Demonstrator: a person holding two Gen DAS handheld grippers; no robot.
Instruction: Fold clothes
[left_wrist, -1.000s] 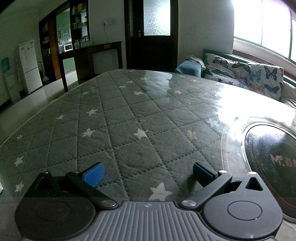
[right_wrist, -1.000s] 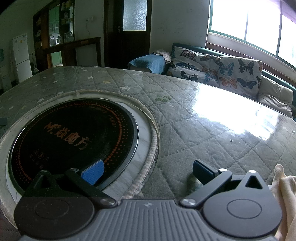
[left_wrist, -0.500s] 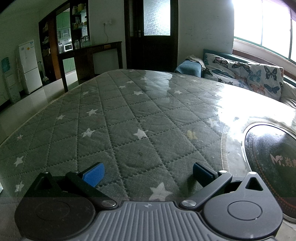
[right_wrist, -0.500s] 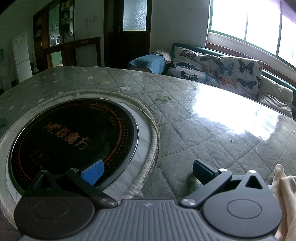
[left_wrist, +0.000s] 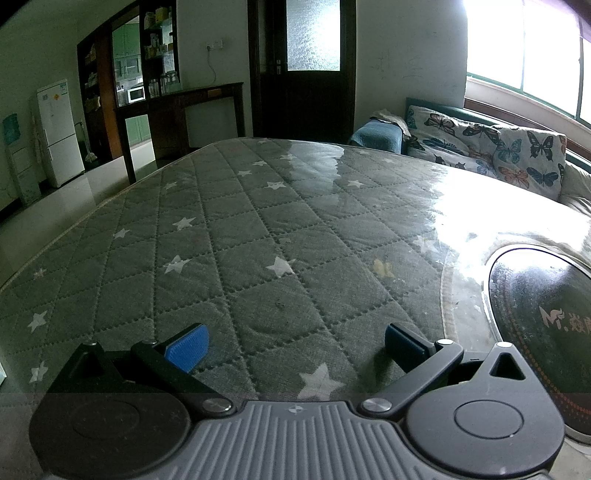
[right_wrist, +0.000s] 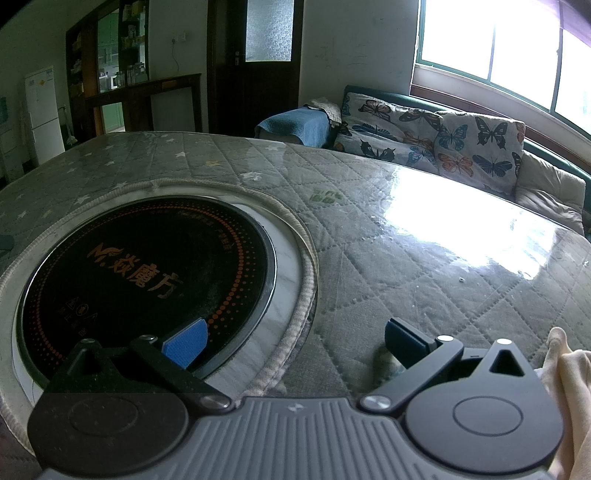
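Observation:
My left gripper (left_wrist: 293, 345) rests low over the grey star-quilted table cover (left_wrist: 258, 236), open, with nothing between its blue pads (left_wrist: 187, 349). My right gripper (right_wrist: 291, 341) is open too, hovering at the rim of the round black cooktop (right_wrist: 147, 266) set into the table. A pale cream piece of cloth (right_wrist: 569, 391) pokes in at the lower right edge of the right wrist view, just right of the gripper body; most of it is out of frame. No garment shows in the left wrist view.
The cooktop (left_wrist: 546, 317) sits in a round cut-out of the cover, right of my left gripper. Behind the table stand a butterfly-print sofa (right_wrist: 436, 147), a folded blue blanket (right_wrist: 295, 125), a dark door (left_wrist: 306, 74) and a white fridge (left_wrist: 59, 129). Glare lies on the right side.

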